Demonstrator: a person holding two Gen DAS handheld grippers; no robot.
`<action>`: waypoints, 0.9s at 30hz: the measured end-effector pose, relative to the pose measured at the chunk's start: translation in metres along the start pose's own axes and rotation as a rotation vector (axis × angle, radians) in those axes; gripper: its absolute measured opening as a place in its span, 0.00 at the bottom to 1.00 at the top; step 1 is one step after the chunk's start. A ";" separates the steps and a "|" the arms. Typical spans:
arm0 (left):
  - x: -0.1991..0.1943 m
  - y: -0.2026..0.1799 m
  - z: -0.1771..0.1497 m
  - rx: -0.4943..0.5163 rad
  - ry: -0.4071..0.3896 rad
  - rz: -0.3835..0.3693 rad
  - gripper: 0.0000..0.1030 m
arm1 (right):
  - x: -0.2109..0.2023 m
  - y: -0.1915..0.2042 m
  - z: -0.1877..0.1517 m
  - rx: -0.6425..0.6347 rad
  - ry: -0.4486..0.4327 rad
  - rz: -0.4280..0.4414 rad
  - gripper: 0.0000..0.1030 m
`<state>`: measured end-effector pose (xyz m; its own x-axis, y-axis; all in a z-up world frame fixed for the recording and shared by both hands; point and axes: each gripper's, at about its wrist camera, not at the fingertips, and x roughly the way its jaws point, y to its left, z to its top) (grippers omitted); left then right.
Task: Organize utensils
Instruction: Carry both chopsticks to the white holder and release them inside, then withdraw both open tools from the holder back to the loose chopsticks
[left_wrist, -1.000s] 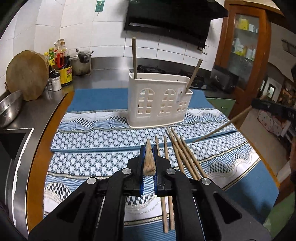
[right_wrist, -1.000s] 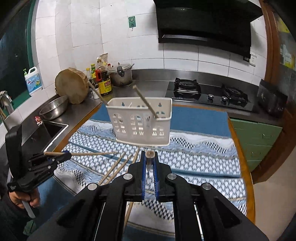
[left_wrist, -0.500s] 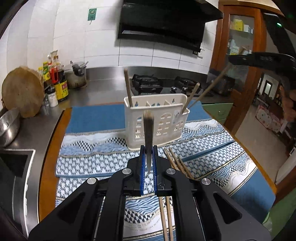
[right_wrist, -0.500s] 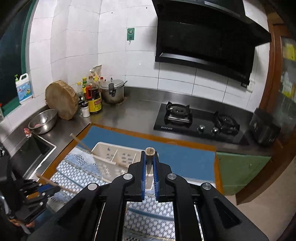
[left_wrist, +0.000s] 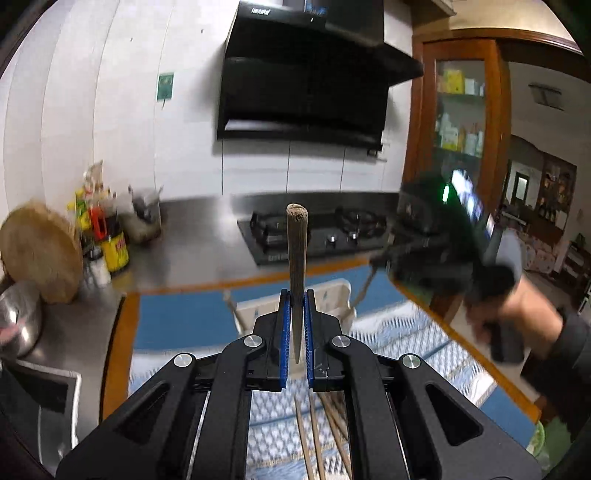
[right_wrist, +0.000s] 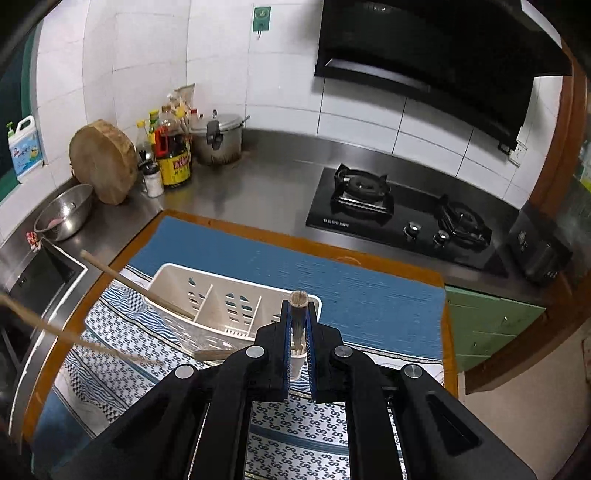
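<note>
The right gripper (right_wrist: 297, 332) pinches 1 wooden chopstick (right_wrist: 298, 314) between its blue pads (right_wrist: 285, 332), the butt end pointing up above the white divided caddy (right_wrist: 236, 302). The caddy sits on a patterned cloth (right_wrist: 122, 354) over a blue mat (right_wrist: 332, 280). Another chopstick (right_wrist: 136, 286) leans in its left compartment, its end sticking out past the rim. A blurred stick (right_wrist: 55, 330) crosses the left edge. Behind are a gas hob (right_wrist: 402, 218), a steel pot (right_wrist: 218, 140), sauce bottles (right_wrist: 173, 155) and a round chopping block (right_wrist: 103, 162).

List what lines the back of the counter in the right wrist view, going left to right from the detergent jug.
Detergent jug → round wooden chopping block → dark sauce bottle → pressure cooker → gas hob → black appliance.
</note>
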<state>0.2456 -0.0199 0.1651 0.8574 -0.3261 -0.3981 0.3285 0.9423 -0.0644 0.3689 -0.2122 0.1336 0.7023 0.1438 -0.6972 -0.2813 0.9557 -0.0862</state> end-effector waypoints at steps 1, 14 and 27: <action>0.003 0.000 0.007 0.000 -0.008 0.005 0.06 | 0.002 -0.001 -0.001 0.000 -0.001 -0.003 0.07; 0.071 0.022 0.034 -0.050 0.028 0.099 0.06 | -0.027 -0.007 -0.020 -0.033 -0.085 0.004 0.46; 0.072 0.032 0.011 -0.086 0.065 0.125 0.24 | -0.058 0.012 -0.089 -0.041 -0.136 0.043 0.71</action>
<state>0.3226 -0.0139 0.1444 0.8613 -0.2029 -0.4658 0.1831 0.9792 -0.0879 0.2670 -0.2323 0.1098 0.7702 0.2206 -0.5985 -0.3379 0.9369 -0.0895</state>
